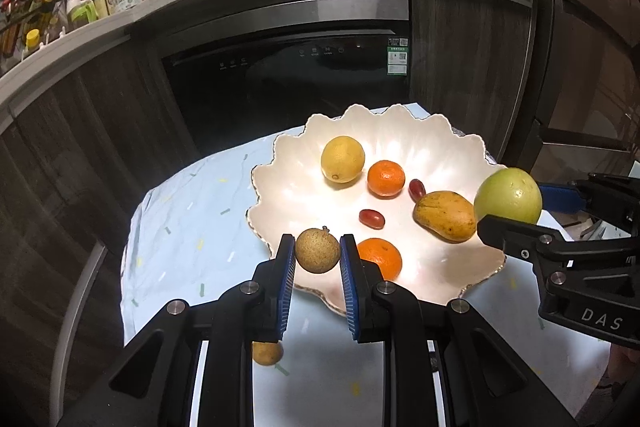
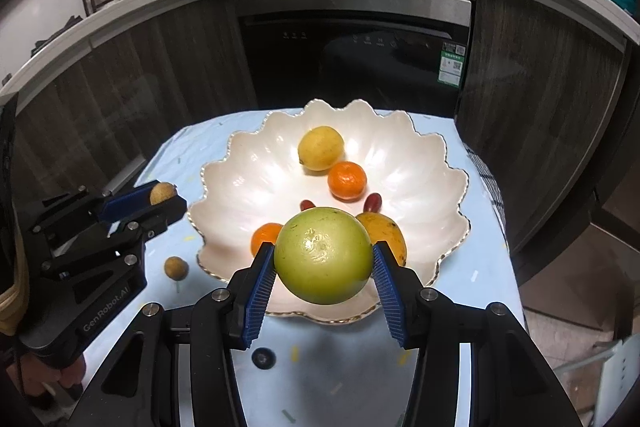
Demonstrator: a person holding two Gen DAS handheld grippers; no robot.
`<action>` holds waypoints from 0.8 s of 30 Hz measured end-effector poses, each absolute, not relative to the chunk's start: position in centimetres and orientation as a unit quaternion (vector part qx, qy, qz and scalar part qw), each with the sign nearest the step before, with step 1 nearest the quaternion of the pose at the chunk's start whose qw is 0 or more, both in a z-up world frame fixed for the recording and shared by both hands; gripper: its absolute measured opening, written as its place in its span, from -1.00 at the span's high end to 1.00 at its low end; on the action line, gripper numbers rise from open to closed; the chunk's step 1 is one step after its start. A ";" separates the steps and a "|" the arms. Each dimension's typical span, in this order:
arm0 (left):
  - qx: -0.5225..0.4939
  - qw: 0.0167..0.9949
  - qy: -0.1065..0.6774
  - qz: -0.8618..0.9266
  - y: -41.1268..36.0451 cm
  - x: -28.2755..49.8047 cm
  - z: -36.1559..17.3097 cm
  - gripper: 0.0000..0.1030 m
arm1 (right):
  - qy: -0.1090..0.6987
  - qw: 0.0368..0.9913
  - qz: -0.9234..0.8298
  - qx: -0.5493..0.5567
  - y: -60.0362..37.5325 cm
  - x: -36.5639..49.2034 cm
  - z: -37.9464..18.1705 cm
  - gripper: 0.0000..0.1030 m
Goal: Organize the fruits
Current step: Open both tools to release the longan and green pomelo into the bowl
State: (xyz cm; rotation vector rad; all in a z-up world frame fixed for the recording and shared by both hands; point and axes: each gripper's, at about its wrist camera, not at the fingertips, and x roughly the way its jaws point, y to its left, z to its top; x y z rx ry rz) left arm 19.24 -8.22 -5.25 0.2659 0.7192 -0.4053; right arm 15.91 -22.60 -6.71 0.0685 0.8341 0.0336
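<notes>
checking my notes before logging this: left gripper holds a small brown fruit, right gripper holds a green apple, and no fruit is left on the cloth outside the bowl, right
Not quite. One small brown fruit is still on the cloth, just left of the bowl; the right wrist view shows it plainly. The rest stands: the left gripper holds a small brown fruit and the right gripper holds the green apple.

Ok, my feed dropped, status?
Left gripper shut on longan. Right gripper shut on green apple. Both near dish; nothing blocking.

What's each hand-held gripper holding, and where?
Left hand-held gripper: brown longan, pinched across its sides. Right hand-held gripper: green apple, likewise.
</notes>
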 end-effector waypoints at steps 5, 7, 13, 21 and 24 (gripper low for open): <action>0.125 0.903 0.357 -0.203 -8.3 20.6 -5.9 0.55 | 0.416 0.908 0.014 0.040 -23.0 16.6 -7.6 0.03; 0.128 0.901 0.357 -0.209 -8.5 21.0 -6.2 0.55 | 0.420 0.907 0.015 0.041 -23.0 16.8 -7.8 0.03; 0.124 0.896 0.364 -0.221 -8.7 22.5 -6.9 0.55 | 0.431 0.901 0.017 0.042 -22.8 17.5 -8.5 0.03; 0.122 0.889 0.376 -0.231 -9.1 24.1 -7.8 0.55 | 0.446 0.894 0.018 0.047 -22.6 18.5 -9.3 0.03; 0.121 0.887 0.379 -0.232 -9.2 24.4 -8.1 0.55 | 0.450 0.891 0.018 0.047 -22.5 18.7 -9.6 0.03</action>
